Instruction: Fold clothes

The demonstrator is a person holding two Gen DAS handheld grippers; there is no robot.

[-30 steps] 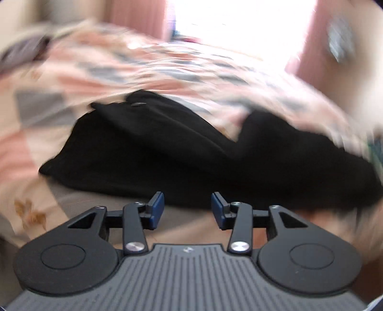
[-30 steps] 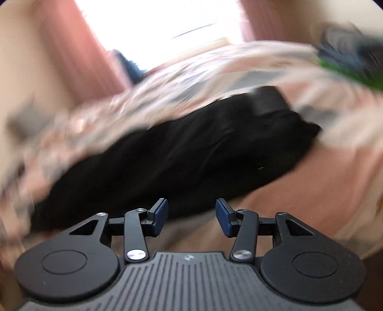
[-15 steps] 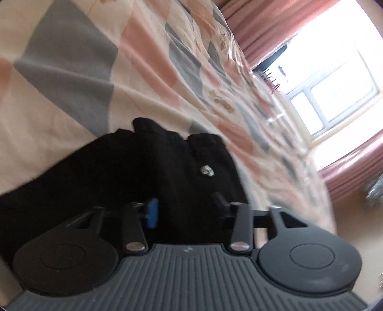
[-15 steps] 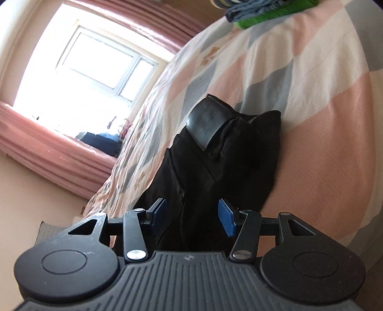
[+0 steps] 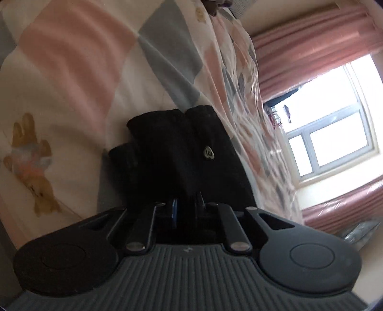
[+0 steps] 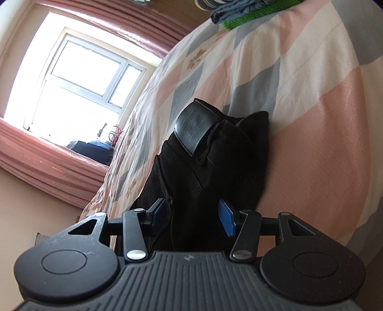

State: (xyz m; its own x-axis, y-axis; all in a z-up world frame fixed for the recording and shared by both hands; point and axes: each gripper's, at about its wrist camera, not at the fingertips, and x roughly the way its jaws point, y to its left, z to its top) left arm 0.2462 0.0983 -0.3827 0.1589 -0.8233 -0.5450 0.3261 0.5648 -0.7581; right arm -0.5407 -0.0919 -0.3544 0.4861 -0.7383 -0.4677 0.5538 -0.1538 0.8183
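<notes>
Jeans (image 5: 172,148), black and bunched into a narrow heap, lie on the bed's checked quilt (image 5: 71,71). In the left wrist view they run from the gripper up toward 12 o'clock. The left gripper (image 5: 186,203) has its jaws almost together with a pinch of the black cloth between them, and they are easing open a touch. A small metal tag (image 5: 208,153) sits on the cloth just past the fingertips, toward 1 o'clock. A bear print (image 5: 31,155) on the quilt lies well apart at 9 o'clock.

In the right wrist view the right gripper (image 6: 194,213) stands about half open. The jeans pass between its blue pads (image 6: 226,216), and neither pad is plainly pressing on them. A leather patch (image 6: 191,129) on the waistband shows at 12 o'clock from the fingertips.

A pile of blue and green clothes (image 6: 239,14) sits far up the bed at 1 o'clock, well clear of the jeans. The window (image 5: 335,143) and pink curtains (image 5: 311,47) are beyond the bed's far edge.

Bare quilt lies open on both sides of the heap, widest at 3 o'clock in the right view and 9 to 11 o'clock in the left. Nothing rests on the jeans.
</notes>
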